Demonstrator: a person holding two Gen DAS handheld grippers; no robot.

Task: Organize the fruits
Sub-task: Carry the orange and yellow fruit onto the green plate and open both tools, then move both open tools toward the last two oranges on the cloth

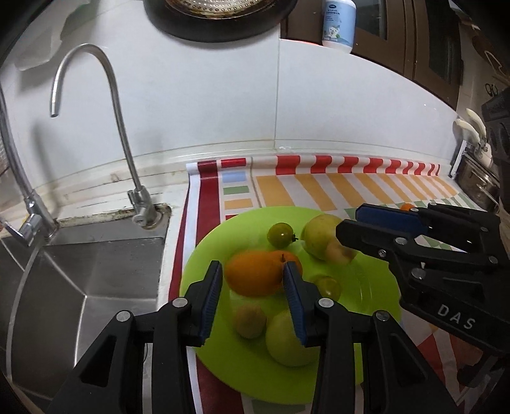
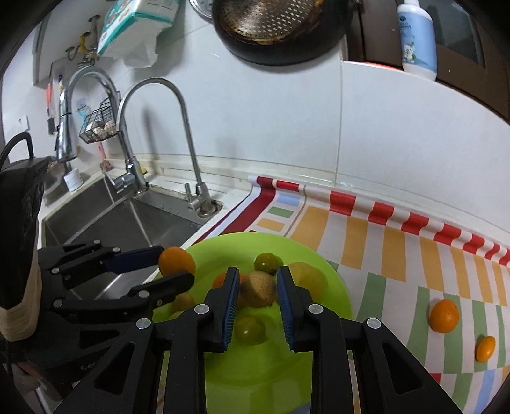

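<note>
A lime green plate (image 1: 223,366) lies on the striped mat and holds several fruits: a yellow-green apple (image 1: 315,237), a small green fruit (image 1: 280,234), a pale green apple (image 1: 283,340) and a brown fruit (image 1: 250,320). My left gripper (image 1: 251,278) is shut on an orange (image 1: 255,275) above the plate; in the right wrist view the left gripper (image 2: 173,262) grips that orange (image 2: 177,261) over the plate's left rim (image 2: 223,242). My right gripper (image 2: 257,296) is open above a brown fruit (image 2: 259,288); it also shows in the left wrist view (image 1: 347,224).
A steel sink (image 1: 95,270) with a curved tap (image 1: 127,153) lies left of the mat. Two oranges (image 2: 444,315) (image 2: 485,348) lie on the mat right of the plate. A pan (image 2: 280,25) hangs on the wall, and a bottle (image 2: 417,38) stands on the ledge.
</note>
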